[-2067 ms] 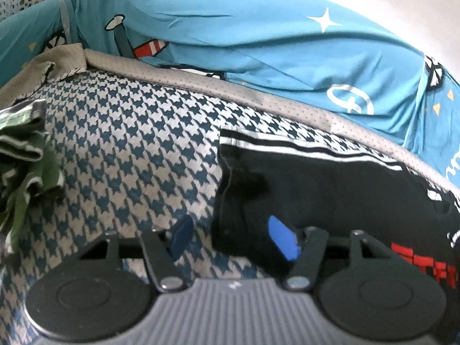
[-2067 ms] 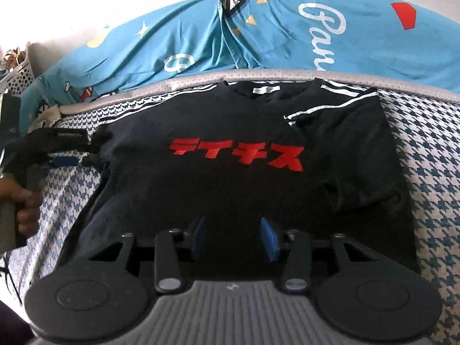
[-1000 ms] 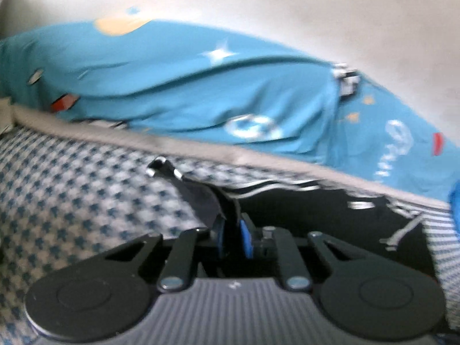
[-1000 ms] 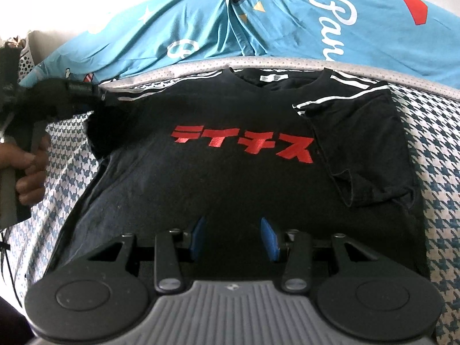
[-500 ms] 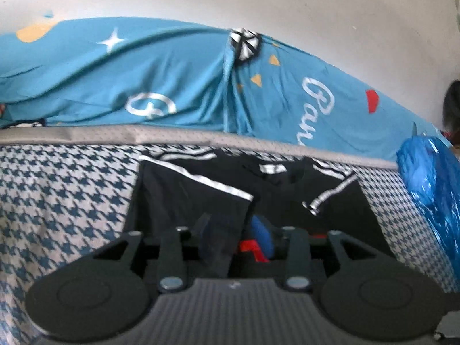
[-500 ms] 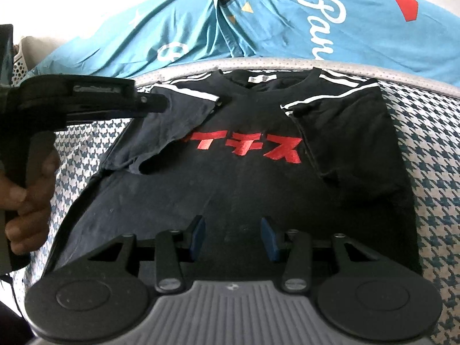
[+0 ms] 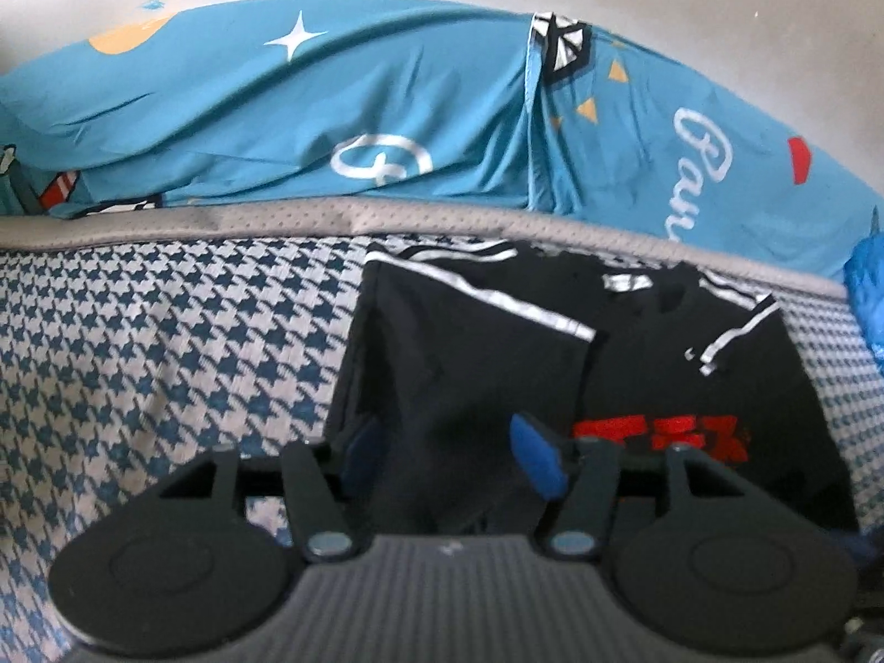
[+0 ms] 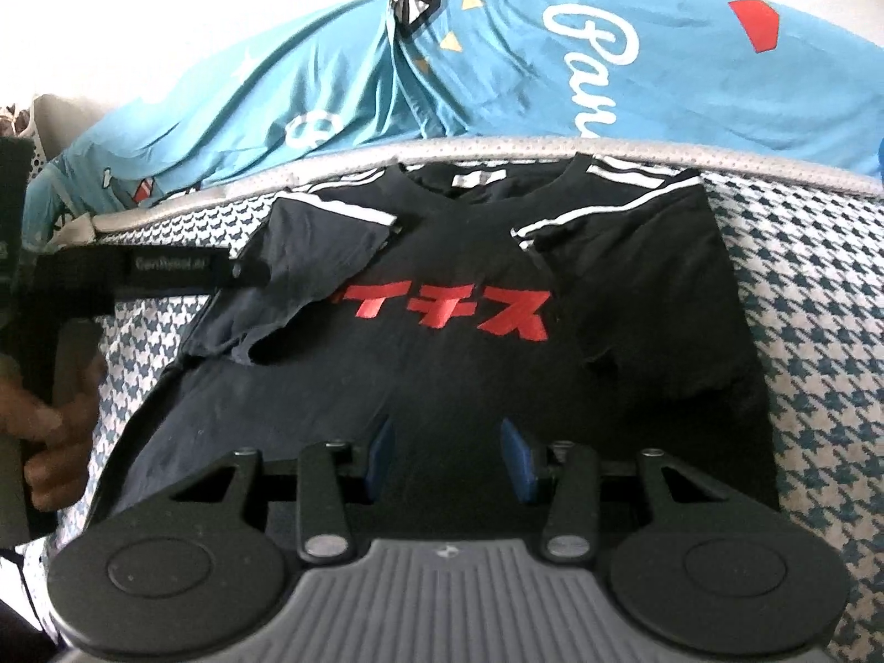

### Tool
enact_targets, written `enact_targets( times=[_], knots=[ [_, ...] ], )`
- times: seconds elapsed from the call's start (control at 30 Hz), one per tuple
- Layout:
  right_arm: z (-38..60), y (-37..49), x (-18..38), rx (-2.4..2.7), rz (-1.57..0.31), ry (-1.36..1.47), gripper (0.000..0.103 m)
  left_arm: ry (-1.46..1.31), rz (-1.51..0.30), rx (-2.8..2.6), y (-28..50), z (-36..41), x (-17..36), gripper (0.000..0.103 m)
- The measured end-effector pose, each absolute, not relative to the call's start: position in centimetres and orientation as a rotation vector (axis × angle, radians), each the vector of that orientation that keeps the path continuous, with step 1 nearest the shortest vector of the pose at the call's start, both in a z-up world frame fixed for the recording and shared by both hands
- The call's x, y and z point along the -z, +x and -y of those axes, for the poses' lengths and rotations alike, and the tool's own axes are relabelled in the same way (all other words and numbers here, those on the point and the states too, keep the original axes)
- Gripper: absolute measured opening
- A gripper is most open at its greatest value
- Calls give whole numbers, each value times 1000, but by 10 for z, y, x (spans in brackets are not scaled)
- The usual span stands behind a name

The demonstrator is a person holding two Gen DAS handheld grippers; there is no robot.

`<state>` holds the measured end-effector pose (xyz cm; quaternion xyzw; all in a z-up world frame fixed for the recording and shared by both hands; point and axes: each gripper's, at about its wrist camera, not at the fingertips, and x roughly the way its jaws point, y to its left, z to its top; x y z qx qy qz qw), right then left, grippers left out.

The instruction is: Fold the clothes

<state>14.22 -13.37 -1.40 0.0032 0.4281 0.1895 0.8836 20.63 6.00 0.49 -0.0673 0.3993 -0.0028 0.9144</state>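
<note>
A black T-shirt with red lettering and white shoulder stripes lies face up on the houndstooth bed. Both its sleeves are folded inward over the chest. In the left wrist view the same T-shirt shows its left sleeve lying flat. My left gripper stands open just above that sleeve's lower edge, holding nothing. From the right wrist view the left gripper sits at the shirt's left edge, held by a hand. My right gripper hovers open over the shirt's lower middle.
A blue printed duvet is bunched along the far side against the wall. A grey mattress border runs below it. The houndstooth sheet spreads to the left. A blue plastic bag sits at the far right.
My left gripper carried the left sleeve inward over the chest, then opened and let it drop flat. It has drawn back to the shirt's left edge. The right gripper stayed open over the hem.
</note>
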Motion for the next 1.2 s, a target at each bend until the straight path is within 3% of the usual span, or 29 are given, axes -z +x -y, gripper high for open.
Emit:
enact_targets(
  times=[0.53, 1.2],
  knots=[
    [181, 154, 5, -334, -815, 74, 43, -33, -875, -41, 200, -55, 15, 72],
    [208, 170, 32, -321, -900, 157, 43, -45, -934, -70, 189, -55, 8, 79]
  ],
)
